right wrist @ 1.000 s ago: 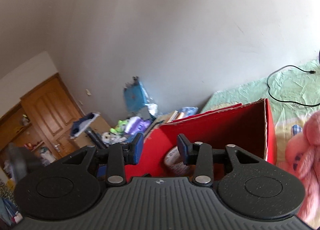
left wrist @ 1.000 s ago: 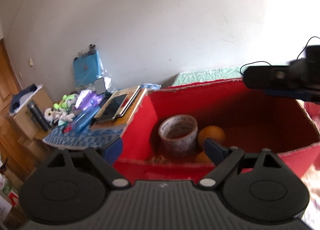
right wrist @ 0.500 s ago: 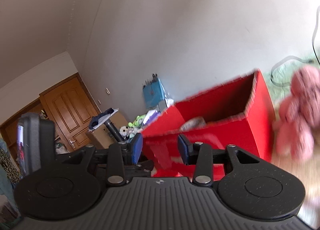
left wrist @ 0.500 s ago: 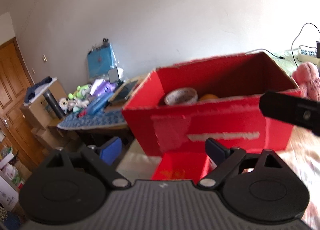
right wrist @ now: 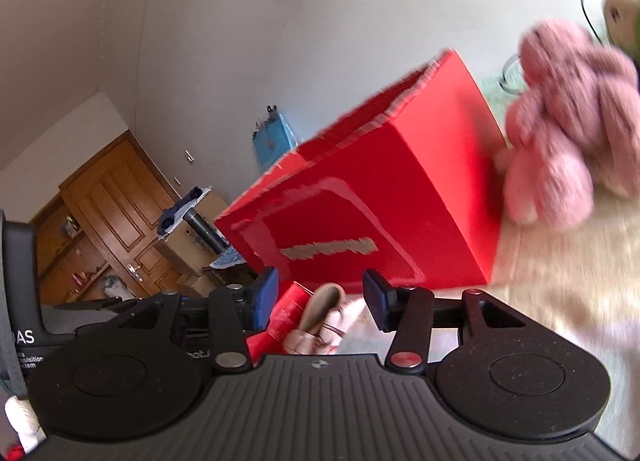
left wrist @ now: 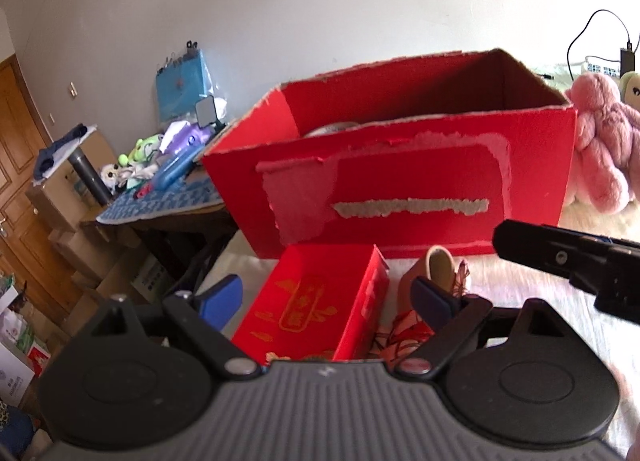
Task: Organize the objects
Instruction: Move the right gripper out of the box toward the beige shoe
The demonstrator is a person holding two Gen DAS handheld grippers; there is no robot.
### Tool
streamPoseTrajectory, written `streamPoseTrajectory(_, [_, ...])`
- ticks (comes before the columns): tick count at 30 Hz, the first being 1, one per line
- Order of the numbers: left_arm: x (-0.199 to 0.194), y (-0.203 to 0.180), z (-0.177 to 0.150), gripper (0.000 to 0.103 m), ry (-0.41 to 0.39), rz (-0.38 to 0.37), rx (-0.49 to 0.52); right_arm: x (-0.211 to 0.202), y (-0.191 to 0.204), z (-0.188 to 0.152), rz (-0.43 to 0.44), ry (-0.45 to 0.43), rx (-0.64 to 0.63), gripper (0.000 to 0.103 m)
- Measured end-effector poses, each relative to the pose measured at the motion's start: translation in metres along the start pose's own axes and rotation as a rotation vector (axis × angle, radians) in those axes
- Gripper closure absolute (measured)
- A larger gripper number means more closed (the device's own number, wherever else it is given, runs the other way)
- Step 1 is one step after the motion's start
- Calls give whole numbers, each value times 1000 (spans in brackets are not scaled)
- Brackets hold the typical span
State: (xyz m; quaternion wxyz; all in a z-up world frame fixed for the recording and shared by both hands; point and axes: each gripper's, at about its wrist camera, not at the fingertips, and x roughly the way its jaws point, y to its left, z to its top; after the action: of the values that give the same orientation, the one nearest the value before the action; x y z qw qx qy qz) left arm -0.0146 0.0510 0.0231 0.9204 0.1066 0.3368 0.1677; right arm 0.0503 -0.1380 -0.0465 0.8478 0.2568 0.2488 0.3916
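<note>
Left wrist view puts my left gripper [left wrist: 326, 299], jaws wide and empty, straddling the small red box [left wrist: 320, 305] lying lengthwise away from me before the big red box [left wrist: 400, 189]. My right gripper [right wrist: 320, 295], just opening, nothing held, faces the slipper [right wrist: 320, 313] beside it.

the small red box [left wrist: 316, 309] carries gold ornamental characters in a framed panel on its top, too small to read. in the right wrist view, a black device [right wrist: 20, 301] at the left edge shows white letters "as" and, below, "...quisition ...stem", partly cut off.
</note>
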Motion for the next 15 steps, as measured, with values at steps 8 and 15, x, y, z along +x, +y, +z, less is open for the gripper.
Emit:
streamPoseTrajectory(8, [6, -10, -4, 11, 13, -36, 10, 3, -13, -8, 41, 70, 77, 56])
streamPoseTrajectory(15, [3, -3, -11, 14, -14, -195, -21, -2, -36, -8, 46, 122, 209, 64])
